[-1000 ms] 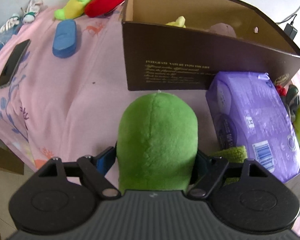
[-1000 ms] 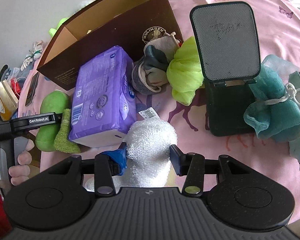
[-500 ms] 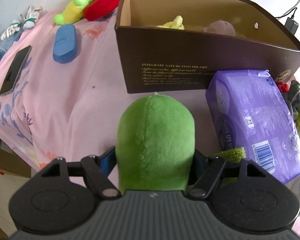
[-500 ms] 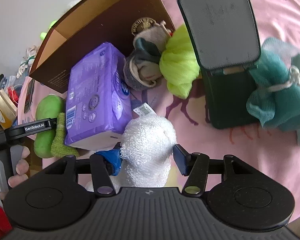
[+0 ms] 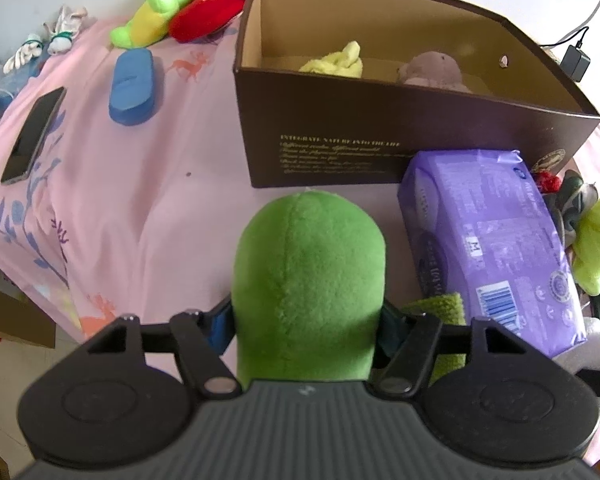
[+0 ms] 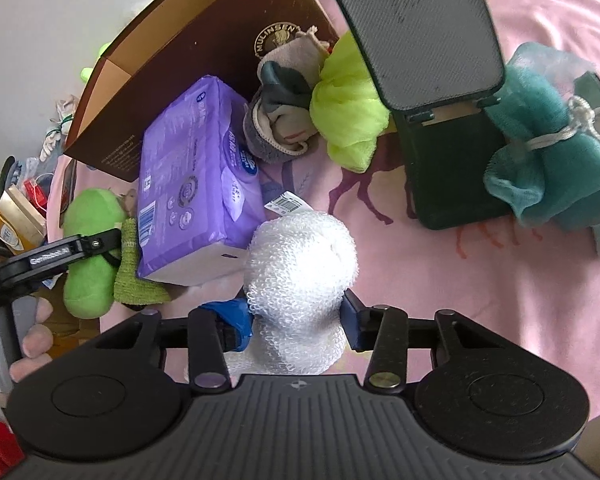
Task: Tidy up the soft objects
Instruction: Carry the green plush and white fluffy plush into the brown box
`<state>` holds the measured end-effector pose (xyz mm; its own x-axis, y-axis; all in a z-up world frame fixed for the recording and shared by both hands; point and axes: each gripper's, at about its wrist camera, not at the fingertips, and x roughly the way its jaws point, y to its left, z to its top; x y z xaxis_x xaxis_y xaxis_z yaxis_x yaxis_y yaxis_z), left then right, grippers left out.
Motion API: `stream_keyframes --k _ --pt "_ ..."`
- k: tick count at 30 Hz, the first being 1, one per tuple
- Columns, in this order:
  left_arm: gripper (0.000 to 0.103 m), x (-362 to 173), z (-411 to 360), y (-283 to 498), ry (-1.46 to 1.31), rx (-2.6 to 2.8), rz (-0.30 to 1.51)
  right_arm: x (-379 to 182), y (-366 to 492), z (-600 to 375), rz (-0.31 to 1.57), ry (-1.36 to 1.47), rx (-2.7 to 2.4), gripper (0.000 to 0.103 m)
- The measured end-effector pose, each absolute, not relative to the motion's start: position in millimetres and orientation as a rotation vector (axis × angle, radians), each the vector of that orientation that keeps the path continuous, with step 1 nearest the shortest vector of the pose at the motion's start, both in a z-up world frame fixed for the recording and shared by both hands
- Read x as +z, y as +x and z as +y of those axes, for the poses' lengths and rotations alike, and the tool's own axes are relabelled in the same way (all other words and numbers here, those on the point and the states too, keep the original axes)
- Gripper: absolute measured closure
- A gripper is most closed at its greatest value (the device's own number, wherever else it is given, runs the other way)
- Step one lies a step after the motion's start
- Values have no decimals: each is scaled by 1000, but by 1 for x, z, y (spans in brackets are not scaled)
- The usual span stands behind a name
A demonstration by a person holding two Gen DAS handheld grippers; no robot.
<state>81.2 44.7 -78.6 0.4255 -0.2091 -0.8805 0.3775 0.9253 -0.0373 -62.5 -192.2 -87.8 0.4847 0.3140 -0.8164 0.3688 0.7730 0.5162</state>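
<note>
A green plush toy (image 5: 308, 264) lies on the pink sheet in front of a brown cardboard box (image 5: 380, 148). My left gripper (image 5: 306, 324) is closing on it, both pads pressing its sides. The box holds a yellow cloth (image 5: 336, 62) and a greyish plush (image 5: 432, 70). In the right wrist view a white mesh ball (image 6: 300, 252) with a barcode tag sits between the pads of my right gripper (image 6: 296, 324), which is closing and squeezes it. The green plush toy (image 6: 90, 220) shows there at the left, beside a person's hand.
A purple pack (image 5: 492, 240) leans by the box. A phone (image 5: 32, 136), blue case (image 5: 132, 86), yellow-green plush (image 5: 152, 12) and red plush (image 5: 208, 12) lie far left. Socks (image 6: 284, 112), lime mesh (image 6: 348, 108), dark stand (image 6: 420, 28) and teal mesh (image 6: 548, 160) lie right.
Both grippers' jaws have narrowed onto their soft objects. The left view now looks further into the box. The right view has rolled slightly.
</note>
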Motion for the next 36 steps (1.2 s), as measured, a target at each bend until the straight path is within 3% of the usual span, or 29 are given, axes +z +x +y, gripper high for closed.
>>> stream_keyframes --k 19,36 --pt "35 -16 63 47 117 -447 966 -8 -73 -191 883 523 23 76" --pt "34 57 28 92 107 -551 730 76 20 -212 621 310 32 75"
